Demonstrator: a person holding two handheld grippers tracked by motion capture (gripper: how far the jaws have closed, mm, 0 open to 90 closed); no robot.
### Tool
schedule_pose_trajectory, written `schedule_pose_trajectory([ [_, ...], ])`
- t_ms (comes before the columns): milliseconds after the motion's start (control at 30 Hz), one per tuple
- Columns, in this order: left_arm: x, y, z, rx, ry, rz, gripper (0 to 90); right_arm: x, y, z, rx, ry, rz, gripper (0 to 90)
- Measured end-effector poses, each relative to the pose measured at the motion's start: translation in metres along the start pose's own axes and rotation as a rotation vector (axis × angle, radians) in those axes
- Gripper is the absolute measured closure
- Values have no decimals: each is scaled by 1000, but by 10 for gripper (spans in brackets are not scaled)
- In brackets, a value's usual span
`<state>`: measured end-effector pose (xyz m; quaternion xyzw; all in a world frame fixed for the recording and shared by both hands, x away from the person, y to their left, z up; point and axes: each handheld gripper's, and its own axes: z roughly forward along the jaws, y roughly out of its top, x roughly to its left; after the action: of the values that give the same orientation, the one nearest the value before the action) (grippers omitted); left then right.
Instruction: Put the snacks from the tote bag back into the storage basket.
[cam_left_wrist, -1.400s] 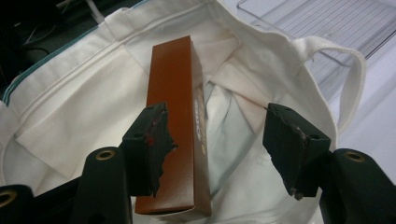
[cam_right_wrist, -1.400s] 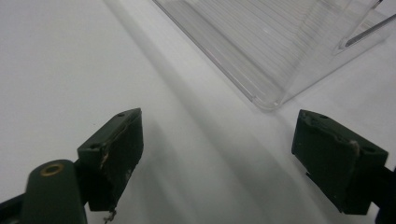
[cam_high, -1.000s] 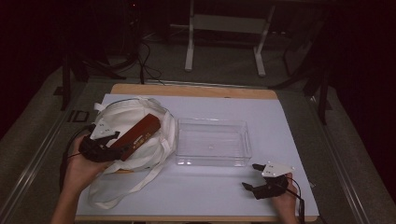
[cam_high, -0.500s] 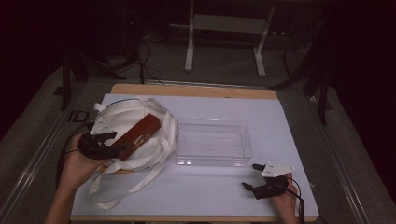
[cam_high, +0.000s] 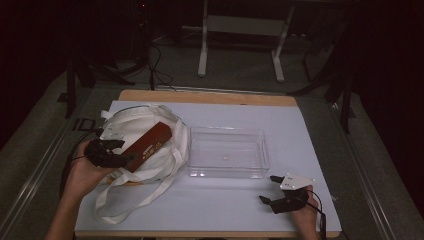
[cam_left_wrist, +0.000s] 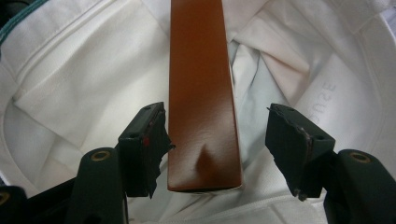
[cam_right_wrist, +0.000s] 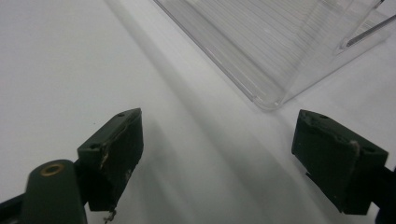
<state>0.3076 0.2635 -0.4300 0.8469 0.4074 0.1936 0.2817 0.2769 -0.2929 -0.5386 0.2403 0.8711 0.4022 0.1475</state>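
A long brown box (cam_high: 148, 142) lies slanted on a crumpled white tote bag (cam_high: 125, 127) at the table's left. My left gripper (cam_high: 125, 152) sits at the box's near end. Its jaws have just been opening. In the left gripper view the brown box (cam_left_wrist: 203, 93) still lies between the jaws of the left gripper (cam_left_wrist: 217, 144). There is a clear gap on the right side, so nothing is pinched, and white bag cloth (cam_left_wrist: 70, 84) lies all around. My right gripper (cam_high: 267, 188) rests open near the front right, and in its own view the right gripper (cam_right_wrist: 217, 154) has nothing between its jaws.
A clear plastic tray (cam_high: 227, 131) stands in the middle of the white table cover, and one corner of the tray (cam_right_wrist: 275, 98) lies just beyond the right jaws. The bag's straps (cam_high: 122, 202) trail toward the front edge. Stands and cables fill the dark floor behind the table.
The left jaws have spread apart and let go of the brown box, which stays on the bag. The right gripper has not moved.
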Motion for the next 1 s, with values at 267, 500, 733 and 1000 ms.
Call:
schedule_pose_trajectory([
  [267,1,3,4,54,-7,9,315,0,0,1,6,3,-7,167],
  [500,6,7,10,82,-28,-8,280,1,1,1,13,5,-14,167],
  [733,10,8,15,114,-34,-20,271,1,1,1,13,3,-16,167],
  [1000,17,8,21,161,-48,-29,272,1,1,1,14,2,-16,167],
])
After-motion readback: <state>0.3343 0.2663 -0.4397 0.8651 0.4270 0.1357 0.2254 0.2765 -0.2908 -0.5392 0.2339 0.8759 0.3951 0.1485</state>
